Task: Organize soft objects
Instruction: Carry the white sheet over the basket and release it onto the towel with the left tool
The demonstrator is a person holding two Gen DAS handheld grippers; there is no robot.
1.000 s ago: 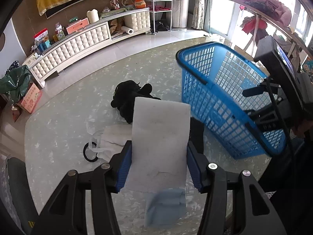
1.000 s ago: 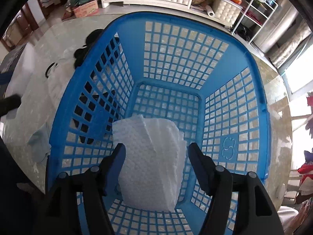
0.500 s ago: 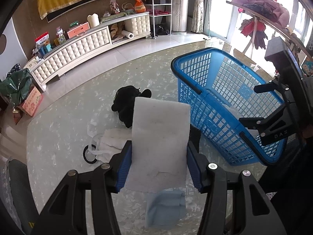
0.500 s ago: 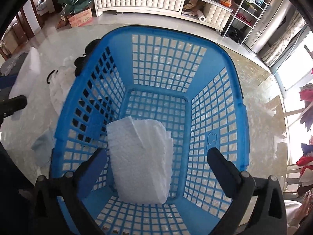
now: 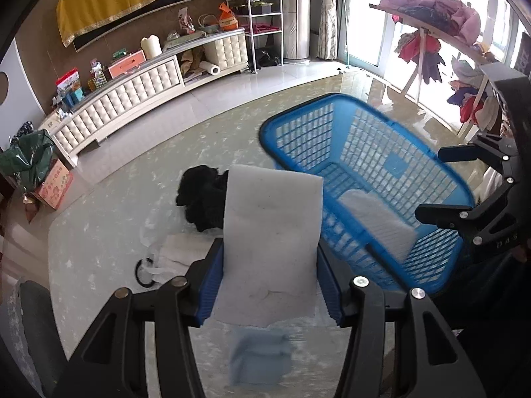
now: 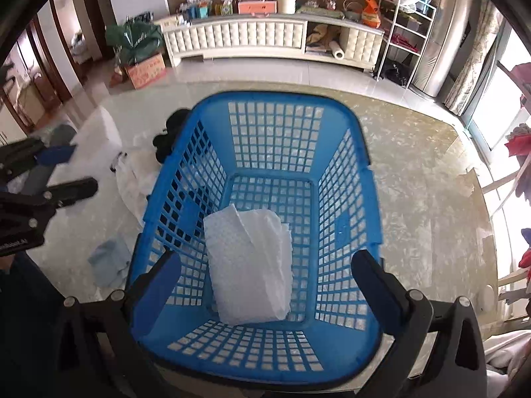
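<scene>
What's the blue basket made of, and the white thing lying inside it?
The blue basket looks like hard, slightly shiny plastic, moulded into a grid of holes. The white sheet seems to be bubble wrap or dimpled foam: its surface shows rows of small bumps.

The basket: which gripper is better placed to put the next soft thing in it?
Left. The left gripper is shut on a white foam sheet, right beside the basket. The right gripper is open and empty above the basket, where the bubble wrap already lies.
</scene>
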